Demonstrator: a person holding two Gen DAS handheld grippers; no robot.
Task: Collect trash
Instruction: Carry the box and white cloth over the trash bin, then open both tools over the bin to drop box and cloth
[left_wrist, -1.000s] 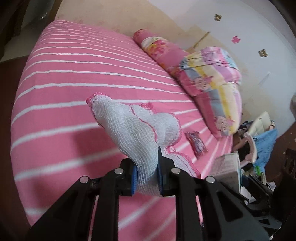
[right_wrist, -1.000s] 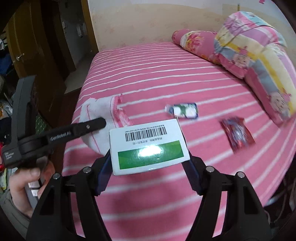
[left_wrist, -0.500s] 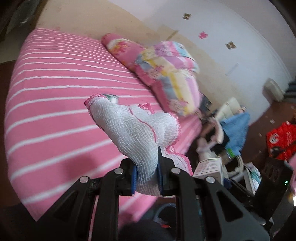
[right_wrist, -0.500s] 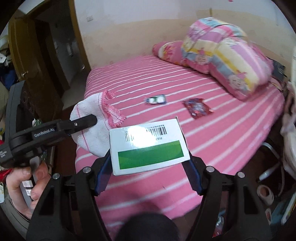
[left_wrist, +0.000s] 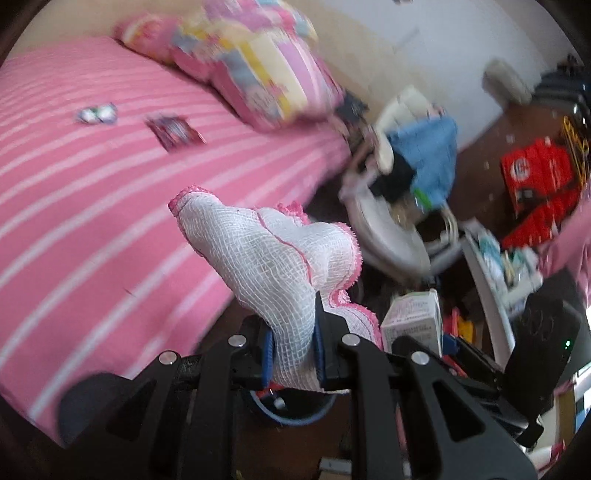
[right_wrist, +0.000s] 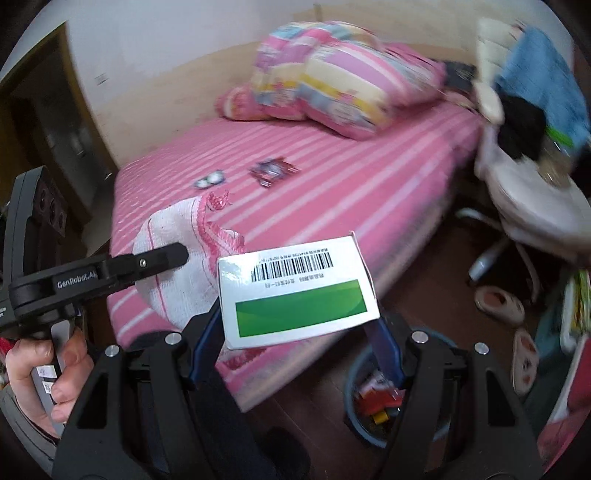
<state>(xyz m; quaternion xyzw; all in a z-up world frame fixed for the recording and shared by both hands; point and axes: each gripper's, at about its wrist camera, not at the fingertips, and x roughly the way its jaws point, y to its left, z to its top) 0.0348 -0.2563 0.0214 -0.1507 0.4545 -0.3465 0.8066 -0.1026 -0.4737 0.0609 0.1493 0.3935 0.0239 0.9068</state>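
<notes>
Jaws of the left gripper (left_wrist: 291, 347) pinch a white mesh cloth (left_wrist: 269, 258) with pink trim, its long axis running up and away toward the pink striped bed (right_wrist: 369, 177). Two wrappers (right_wrist: 274, 170) lie mid-bed, pillows (right_wrist: 343, 88) behind. Right gripper (right_wrist: 295, 347) clamps a white-and-green box (right_wrist: 295, 291), long side across, above a blue bin (right_wrist: 356, 398) on the dark floor; a chair (right_wrist: 532, 199) stands rightward.

loc: home bedroom, I'd say kid's rm | evid: bed (right_wrist: 369, 177) w/ pink striped sheet, cartoon-print pillows (right_wrist: 343, 85) at wall end | wood floor (right_wrist: 436, 266), slippers (right_wrist: 498, 299), swivel chair (right_wrist: 535, 206) piled w/ clothes | I see blue trash bin (right_wrist: 354, 373) beside bed foot
</notes>
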